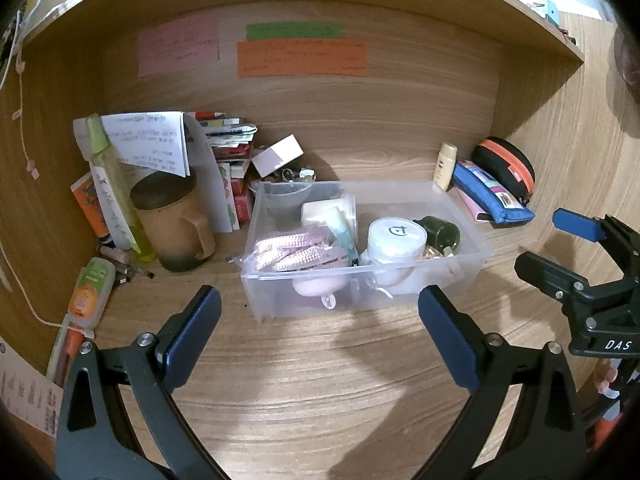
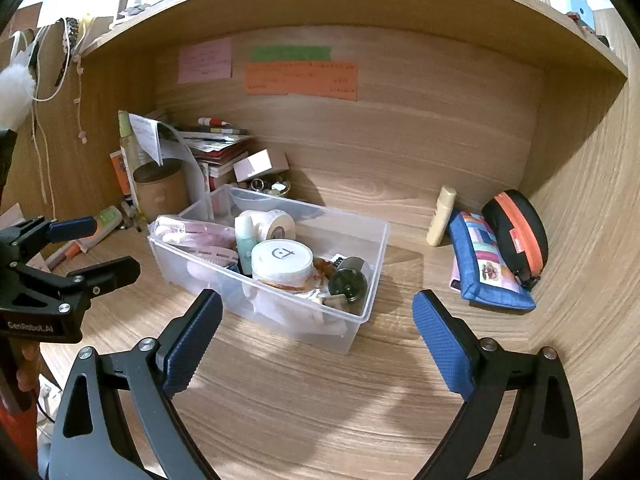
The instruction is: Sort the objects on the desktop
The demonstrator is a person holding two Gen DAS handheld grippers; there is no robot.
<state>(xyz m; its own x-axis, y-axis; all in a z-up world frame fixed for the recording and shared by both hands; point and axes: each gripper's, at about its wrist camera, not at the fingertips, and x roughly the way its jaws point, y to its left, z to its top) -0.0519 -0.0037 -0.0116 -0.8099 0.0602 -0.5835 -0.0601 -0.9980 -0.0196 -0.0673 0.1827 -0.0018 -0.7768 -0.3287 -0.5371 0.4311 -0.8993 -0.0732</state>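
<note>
Bench [image 1: 320, 380] of wood grain, walled at the back and both sides by an alcove with a shelf above; the shelf's contents are cut off at the frame top and not identifiable. Writing on the pink, green and orange paper notes [image 1: 302, 58] on the back wall is too blurred to read. Clear plastic bin [image 1: 460, 216] stands mid-bench, at an angle to the back wall; items low inside show only as pale shapes through the wall. In it, legible: pink bristled strips [image 1: 292, 246], a white round tub [image 1: 396, 238] with a mark on its lid, a dark green jar [image 1: 438, 232] on its side, a small teal bottle [image 2: 245, 240], a tape roll [image 2: 276, 224]. Back left corner is crowded: a brown lidded mug [image 1: 176, 222], a tall yellow bottle [image 1: 116, 200], a stack of booklets and papers [image 1: 228, 152], a small white box [image 1: 278, 156]; small things behind the bin are hard to make out. Back right: a black case with orange zip [image 2: 518, 232], a blue pouch [image 2: 486, 268], a cream tube [image 2: 440, 216] leaning on the wall. Open bench lies in front of the bin and between bin and pouch. Left gripper [image 1: 320, 332] jaws wide, holding nothing, just before the bin's near wall. Right gripper [image 2: 318, 338] jaws wide, empty, near the bin's right corner.
</note>
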